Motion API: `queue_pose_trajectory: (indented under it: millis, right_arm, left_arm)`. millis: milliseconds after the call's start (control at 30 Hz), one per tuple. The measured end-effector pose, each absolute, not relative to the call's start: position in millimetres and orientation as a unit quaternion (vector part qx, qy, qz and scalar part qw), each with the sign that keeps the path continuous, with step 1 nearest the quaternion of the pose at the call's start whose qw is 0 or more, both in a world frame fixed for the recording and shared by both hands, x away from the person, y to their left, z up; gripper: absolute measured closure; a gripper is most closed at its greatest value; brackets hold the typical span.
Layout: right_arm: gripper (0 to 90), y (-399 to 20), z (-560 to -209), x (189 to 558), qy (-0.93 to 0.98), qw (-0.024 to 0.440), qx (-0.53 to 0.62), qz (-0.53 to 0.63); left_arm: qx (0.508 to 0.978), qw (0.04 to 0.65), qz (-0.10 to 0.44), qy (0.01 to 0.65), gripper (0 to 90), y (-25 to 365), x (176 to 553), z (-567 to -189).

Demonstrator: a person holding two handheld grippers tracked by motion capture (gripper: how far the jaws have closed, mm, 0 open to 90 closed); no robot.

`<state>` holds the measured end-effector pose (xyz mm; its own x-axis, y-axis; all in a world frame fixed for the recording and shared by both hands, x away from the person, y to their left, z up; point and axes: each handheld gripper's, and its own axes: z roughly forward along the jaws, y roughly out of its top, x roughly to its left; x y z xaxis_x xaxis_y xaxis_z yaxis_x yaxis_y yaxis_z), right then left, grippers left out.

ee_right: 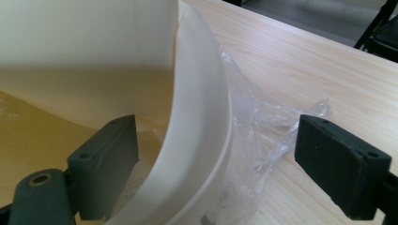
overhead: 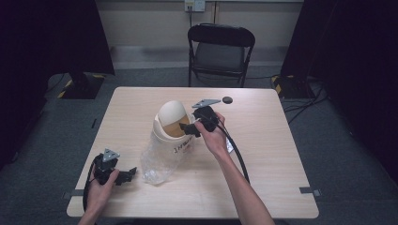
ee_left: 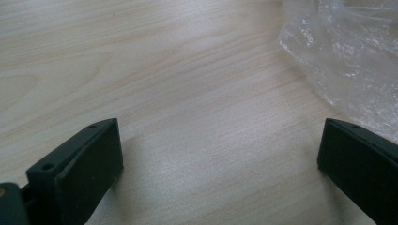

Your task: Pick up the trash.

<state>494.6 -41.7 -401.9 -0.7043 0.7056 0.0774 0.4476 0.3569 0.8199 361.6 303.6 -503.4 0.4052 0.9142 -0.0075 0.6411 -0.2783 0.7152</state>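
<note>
Both tools gape empty: right tool [overhead: 189,127] straddles the bin [overhead: 172,123] rim, left tool [overhead: 126,176] rests low on the table [overhead: 263,140].

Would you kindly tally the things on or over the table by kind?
Hand-held gripper: 2 (left, right)
Cream swing-lid bin: 1
Clear plastic bag: 1
Small black disc: 1
Total: 5
</note>
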Motion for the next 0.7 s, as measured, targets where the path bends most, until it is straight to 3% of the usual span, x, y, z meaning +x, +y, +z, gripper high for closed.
queue_pose_trajectory:
  millis: [700]
  right_arm:
    - [14.2, -68, -375, 476, 0.794, 0.151, 0.340, 0.481]
  left_arm:
    - [0.772, 0.327, 0.208, 0.504, 0.0, 304, 362, -503]
